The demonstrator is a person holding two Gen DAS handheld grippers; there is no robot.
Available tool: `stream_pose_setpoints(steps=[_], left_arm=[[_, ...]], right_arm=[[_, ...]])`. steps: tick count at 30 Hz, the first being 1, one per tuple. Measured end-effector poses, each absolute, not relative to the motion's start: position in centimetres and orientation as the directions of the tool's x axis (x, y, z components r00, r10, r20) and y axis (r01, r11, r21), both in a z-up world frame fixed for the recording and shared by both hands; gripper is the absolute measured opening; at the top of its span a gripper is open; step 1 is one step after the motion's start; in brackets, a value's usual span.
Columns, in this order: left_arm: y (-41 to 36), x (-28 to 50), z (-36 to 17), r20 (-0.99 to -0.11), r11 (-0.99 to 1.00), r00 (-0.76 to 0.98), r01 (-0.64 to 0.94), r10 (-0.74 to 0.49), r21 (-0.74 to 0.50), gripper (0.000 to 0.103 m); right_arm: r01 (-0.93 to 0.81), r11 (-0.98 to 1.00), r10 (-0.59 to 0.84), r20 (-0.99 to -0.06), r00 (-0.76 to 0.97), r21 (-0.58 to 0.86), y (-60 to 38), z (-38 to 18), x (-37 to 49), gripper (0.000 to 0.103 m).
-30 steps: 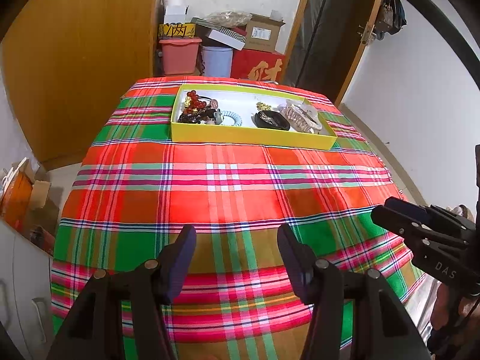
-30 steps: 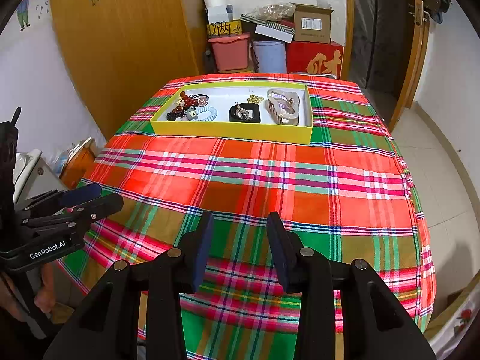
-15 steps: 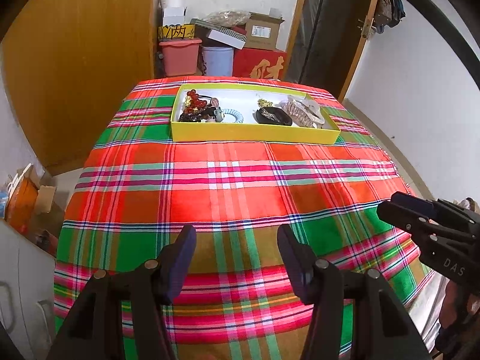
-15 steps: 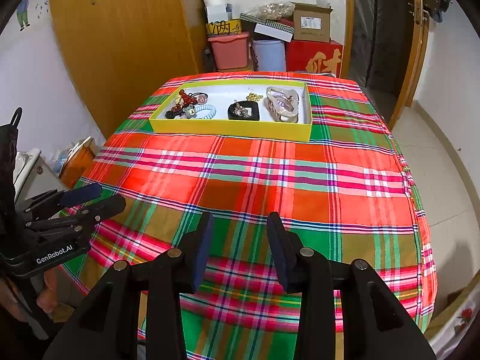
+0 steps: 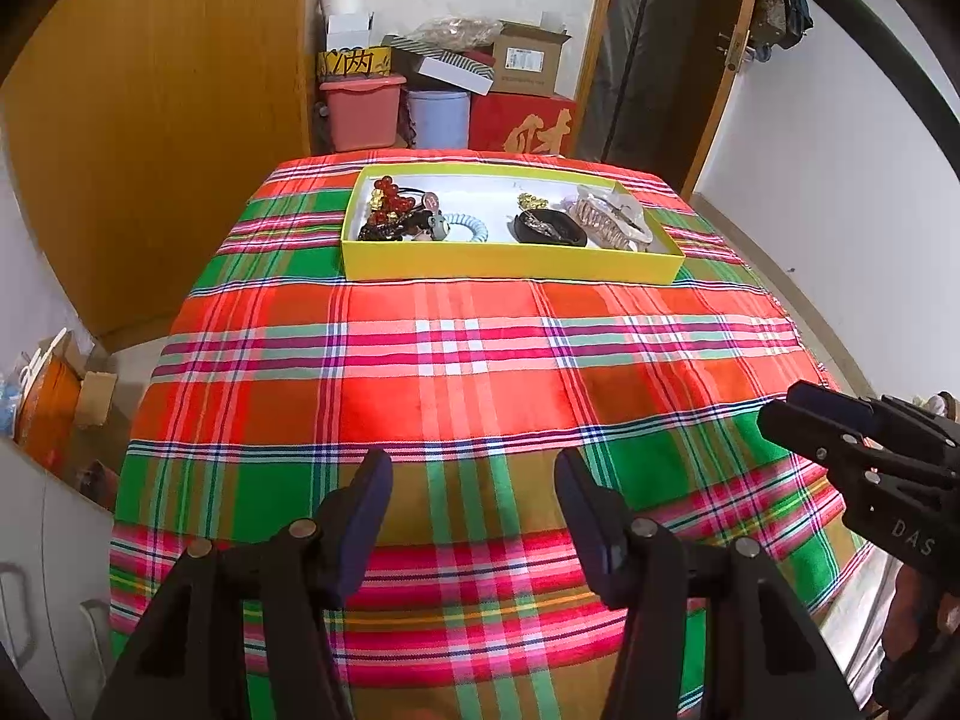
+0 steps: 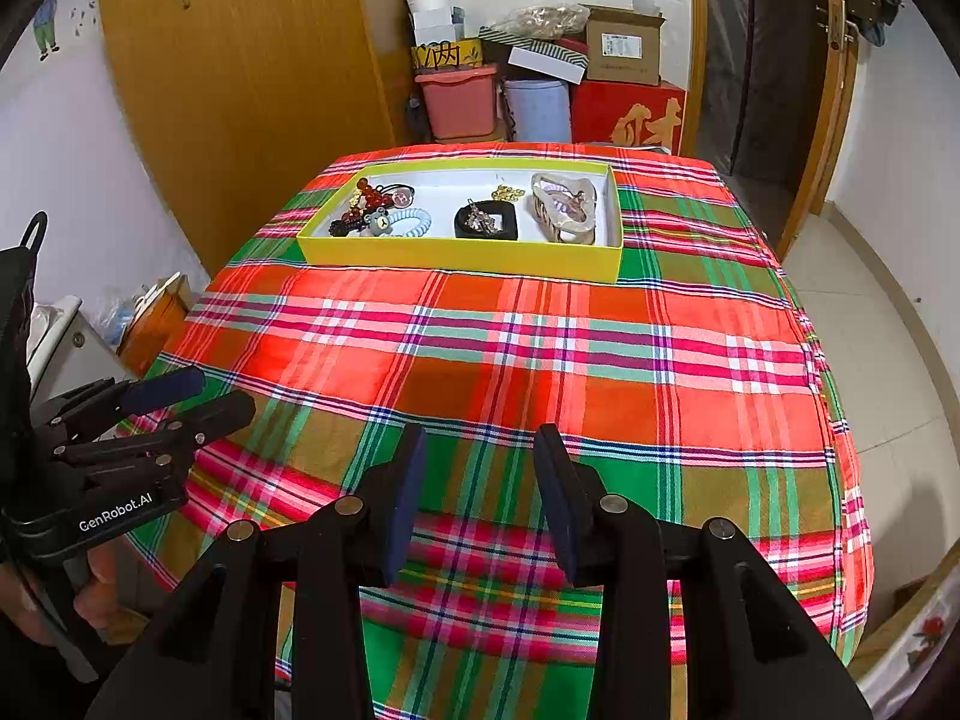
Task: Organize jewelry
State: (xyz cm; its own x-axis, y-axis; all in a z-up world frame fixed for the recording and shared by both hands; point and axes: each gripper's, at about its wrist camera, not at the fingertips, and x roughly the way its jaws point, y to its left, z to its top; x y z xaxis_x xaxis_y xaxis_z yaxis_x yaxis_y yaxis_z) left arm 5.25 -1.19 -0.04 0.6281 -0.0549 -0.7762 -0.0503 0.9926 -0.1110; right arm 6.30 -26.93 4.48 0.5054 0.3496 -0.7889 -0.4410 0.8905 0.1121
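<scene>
A yellow tray (image 5: 510, 261) (image 6: 456, 258) sits at the far end of the plaid-covered table (image 5: 468, 372) (image 6: 540, 360). In it lie red beads (image 5: 390, 198) (image 6: 369, 195), a light blue coil hair tie (image 5: 468, 231) (image 6: 414, 222), a black holder with metal pieces (image 5: 546, 228) (image 6: 486, 221), small gold pieces (image 5: 531, 201) and a large beige hair claw (image 5: 606, 216) (image 6: 564, 207). My left gripper (image 5: 474, 480) (image 6: 198, 396) is open and empty over the near table edge. My right gripper (image 6: 480, 456) (image 5: 780, 414) is open and empty, also near the front edge.
Behind the table stand a pink bin (image 6: 459, 99), a blue bucket (image 6: 537, 108), a red box (image 6: 630, 114) and cardboard boxes (image 6: 624, 45). A wooden wardrobe (image 6: 240, 78) is at the left, a doorway (image 6: 768, 60) at the right. Clutter lies on the floor at left (image 5: 54, 396).
Both grippers have drawn slightly back and up from the table; the tray looks a little farther off. Both stay open and empty.
</scene>
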Motion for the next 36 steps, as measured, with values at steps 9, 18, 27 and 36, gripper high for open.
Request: stream_pose_setpoints(steps=[9,18,27,36], left_arm=[[-1.38,5.34,-0.3,-0.79,0.994,0.611,-0.057,-0.04,-0.094,0.056],[-1.48,5.32,-0.39,-0.792,0.996,0.61,-0.073,0.003,-0.053,0.056],[-1.7,5.43,-0.46,-0.793,0.997,0.61,-0.069,0.008,-0.043,0.056],[-1.45,5.38,0.28,-0.765,0.995,0.643,-0.061,-0.022,-0.08,0.056]], right_arm=[[-0.443,0.89,0.349,-0.789,0.506,0.11,-26.88,4.49,6.27,0.038],[-0.441,0.892,0.339,-0.79,0.512,0.098,-26.8,4.41,6.22,0.038],[-0.442,0.892,0.336,-0.791,0.512,0.092,-26.76,4.31,6.35,0.038],[-0.442,0.893,0.332,-0.792,0.512,0.088,-26.71,4.26,6.47,0.038]])
